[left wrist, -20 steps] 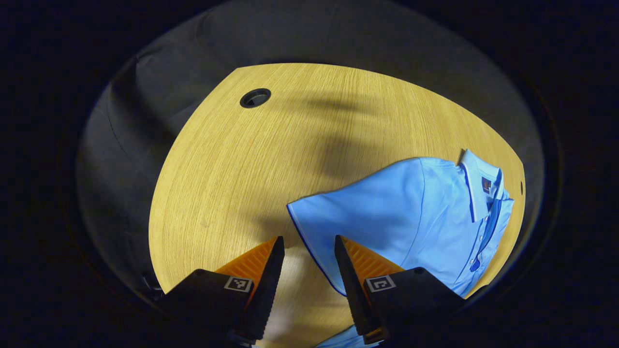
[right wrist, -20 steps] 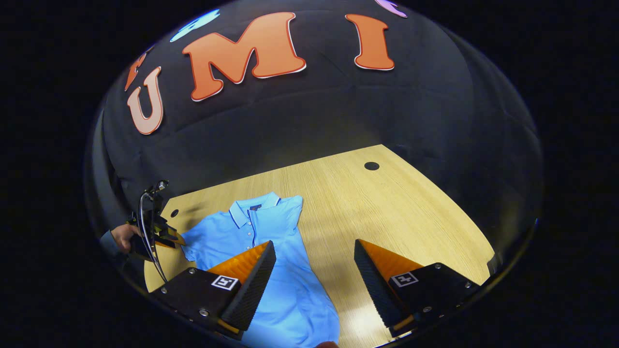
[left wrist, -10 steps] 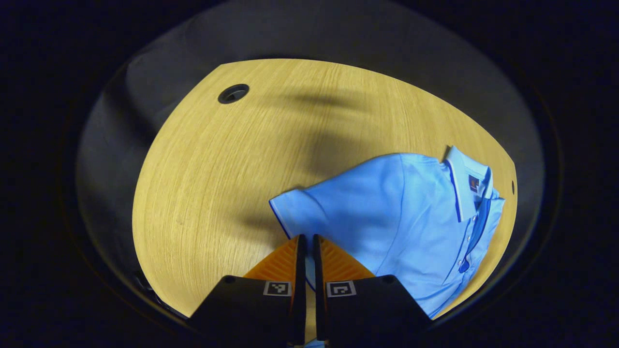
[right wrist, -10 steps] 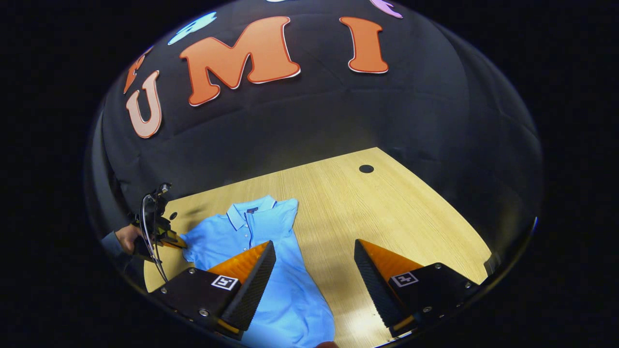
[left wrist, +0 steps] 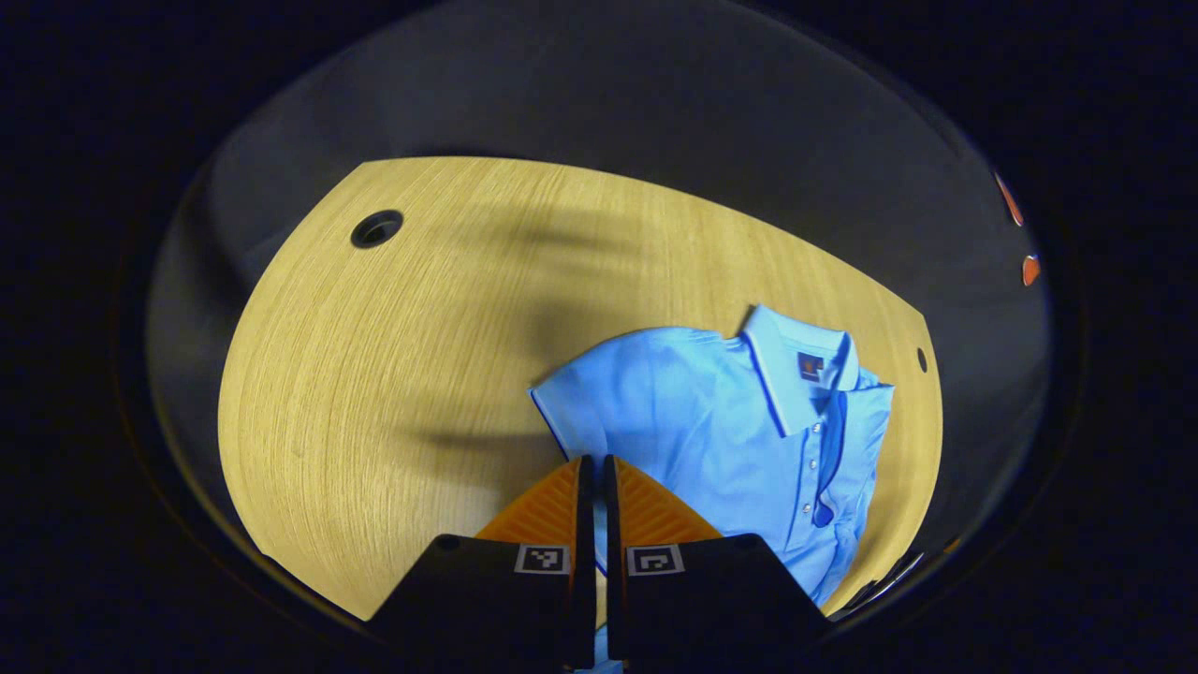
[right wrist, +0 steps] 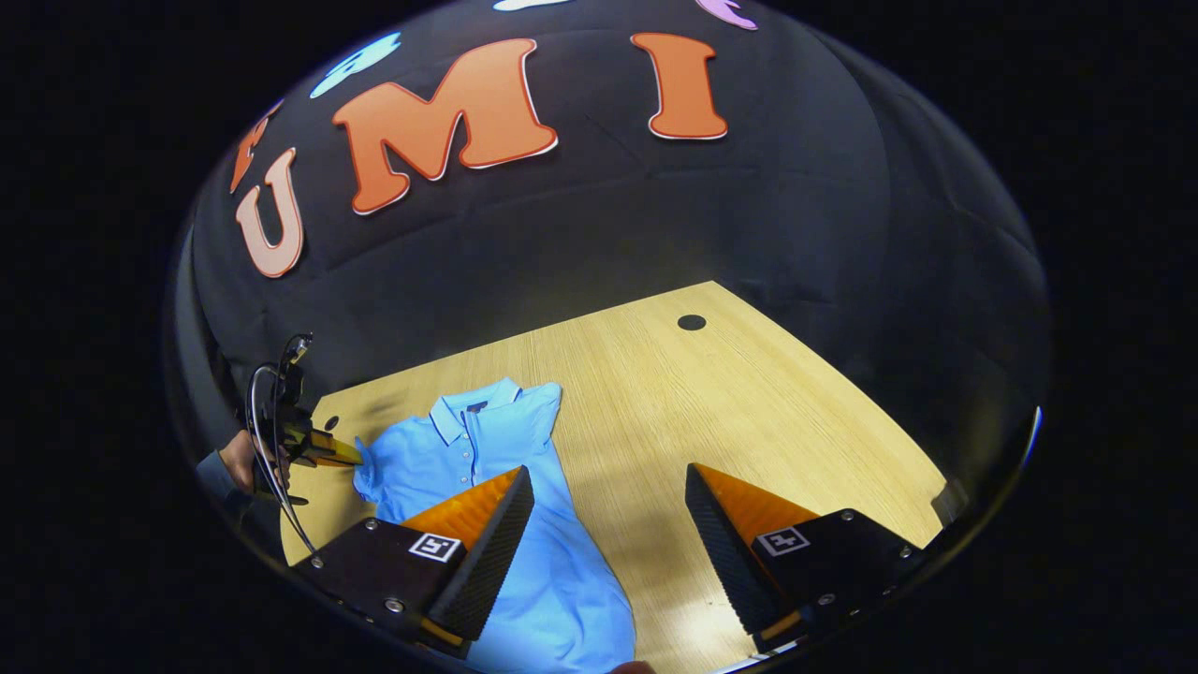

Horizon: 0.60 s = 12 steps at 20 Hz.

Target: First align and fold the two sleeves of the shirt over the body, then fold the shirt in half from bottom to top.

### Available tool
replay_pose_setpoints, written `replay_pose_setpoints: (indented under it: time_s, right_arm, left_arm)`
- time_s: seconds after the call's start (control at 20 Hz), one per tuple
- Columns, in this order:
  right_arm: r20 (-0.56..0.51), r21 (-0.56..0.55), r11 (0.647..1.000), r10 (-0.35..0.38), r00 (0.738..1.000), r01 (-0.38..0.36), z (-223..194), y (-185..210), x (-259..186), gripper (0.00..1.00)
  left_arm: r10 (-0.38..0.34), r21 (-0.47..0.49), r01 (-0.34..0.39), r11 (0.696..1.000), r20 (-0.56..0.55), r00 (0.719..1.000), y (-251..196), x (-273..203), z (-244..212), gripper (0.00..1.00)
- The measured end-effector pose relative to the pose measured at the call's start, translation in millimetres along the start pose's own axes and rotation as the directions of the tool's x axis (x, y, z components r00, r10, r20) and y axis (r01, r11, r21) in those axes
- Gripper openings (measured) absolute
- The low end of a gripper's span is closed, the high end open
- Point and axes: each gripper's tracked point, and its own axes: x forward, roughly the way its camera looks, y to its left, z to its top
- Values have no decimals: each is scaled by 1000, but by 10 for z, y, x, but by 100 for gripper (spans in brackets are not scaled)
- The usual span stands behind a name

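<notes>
The left gripper is being kept clamped on the sleeve of the shirt, its fingers pressed together with only a thin strip of cloth between them, as they were half a second ago; a second ago they were standing apart beside the sleeve hem. Since then the sleeve is being drawn inward over the body, so that the shirt is appearing more bunched and its collar is lying nearer the middle of the left gripper view. The shirt is lying on the table, collar toward the far edge, with the grommet hole well apart from it. In the right gripper view the right gripper is being held wide open above the lower part of the shirt, touching nothing, much as before. The left gripper and the hand holding it are being seen small at the left margin, at the shirt's sleeve. The shirt's hem is being cut off at the bottom of both views, and the other sleeve cannot be made out clearly.
</notes>
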Motion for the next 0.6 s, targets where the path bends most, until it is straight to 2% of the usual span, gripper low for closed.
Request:
replay_pose_setpoints:
  time_s: [0.4,0.6]
  right_arm:
    - [2,0,1000,-15,1000,15,-28,-133,-56,99]
    - [-1,10,1000,-29,1000,29,-55,-214,-71,98]
  left_arm:
    - [-105,110,100,989,39,994,-648,-134,142,9]
    - [-125,169,121,978,13,992,-952,-70,108,9]
